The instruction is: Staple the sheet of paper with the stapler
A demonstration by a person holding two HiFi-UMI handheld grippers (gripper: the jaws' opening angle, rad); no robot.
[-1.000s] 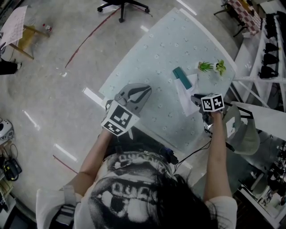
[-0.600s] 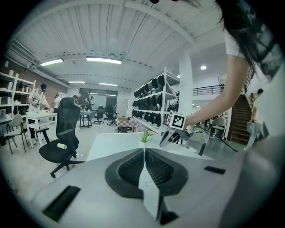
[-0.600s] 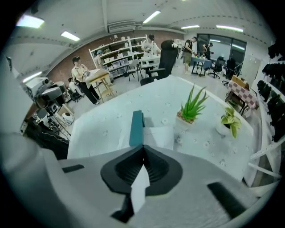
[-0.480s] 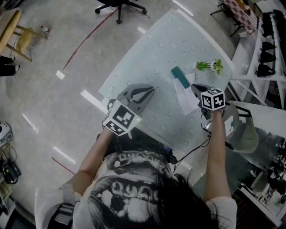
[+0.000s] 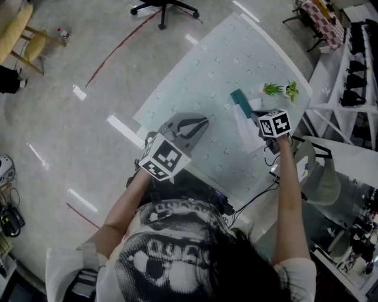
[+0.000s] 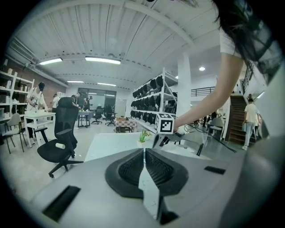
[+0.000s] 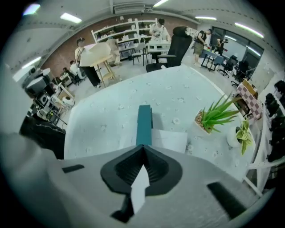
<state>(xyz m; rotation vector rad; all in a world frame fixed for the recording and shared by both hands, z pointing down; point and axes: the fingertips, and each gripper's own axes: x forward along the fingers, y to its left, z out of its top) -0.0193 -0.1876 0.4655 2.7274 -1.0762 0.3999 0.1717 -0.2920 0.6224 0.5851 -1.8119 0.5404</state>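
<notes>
A teal stapler (image 5: 240, 100) (image 7: 144, 122) lies on the pale table (image 5: 201, 71), pointing away from me. The white sheet of paper (image 5: 248, 134) (image 7: 169, 139) lies beside and under its near end. My right gripper (image 5: 259, 124) (image 7: 143, 149) points steeply down just short of the stapler, its jaws shut on the sheet's near edge; a white strip of paper shows between them. My left gripper (image 5: 190, 125) (image 6: 144, 150) hovers over the table's near left part, shut and empty, far from both things.
Two small potted plants (image 5: 273, 88) (image 5: 291, 89) (image 7: 216, 115) stand at the table's right edge, just beyond the stapler. A black office chair (image 5: 162, 7) (image 6: 62, 142) stands on the floor past the table. Shelving (image 5: 354, 65) lines the right side.
The right gripper has moved a little toward the stapler, taking the sheet's near edge along. The left gripper has stayed where it was.
</notes>
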